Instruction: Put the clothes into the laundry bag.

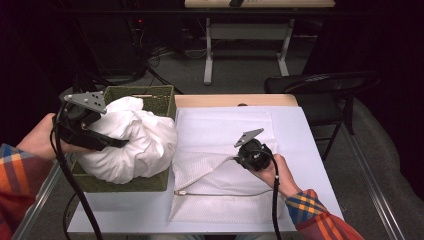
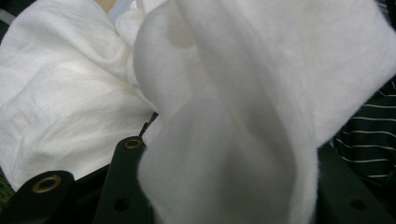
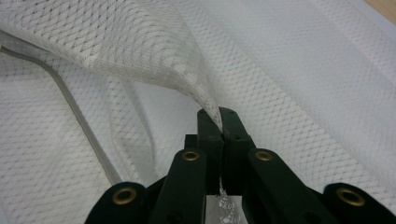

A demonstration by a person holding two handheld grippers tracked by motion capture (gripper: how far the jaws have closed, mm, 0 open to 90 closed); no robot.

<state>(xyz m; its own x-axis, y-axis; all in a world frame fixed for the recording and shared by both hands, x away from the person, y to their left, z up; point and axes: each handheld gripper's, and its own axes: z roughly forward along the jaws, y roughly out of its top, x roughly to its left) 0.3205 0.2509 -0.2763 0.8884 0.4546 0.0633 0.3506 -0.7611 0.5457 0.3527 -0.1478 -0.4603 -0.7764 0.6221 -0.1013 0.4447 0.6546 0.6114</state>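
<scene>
A bulky white cloth bundle [image 1: 132,142] bulges out of a green woven basket [image 1: 150,95] at the left of the table. My left gripper [image 1: 117,144] is shut on a thick fold of that white cloth [image 2: 224,140], which hangs between its jaws and hides the fingertips. A white mesh laundry bag [image 1: 225,165] lies flat on the table, its zipper edge toward the front. My right gripper [image 1: 239,159] is shut on the mesh bag's upper layer [image 3: 154,51], lifting that edge off the lower layer, with my right gripper [image 3: 219,122] pinching the fabric tight.
The basket [image 1: 125,185] fills the table's left side. A black folding chair [image 1: 320,85] stands beyond the right far corner, and another table's legs [image 1: 207,50] stand farther back. Bare white table surface [image 1: 130,212] lies along the front edge.
</scene>
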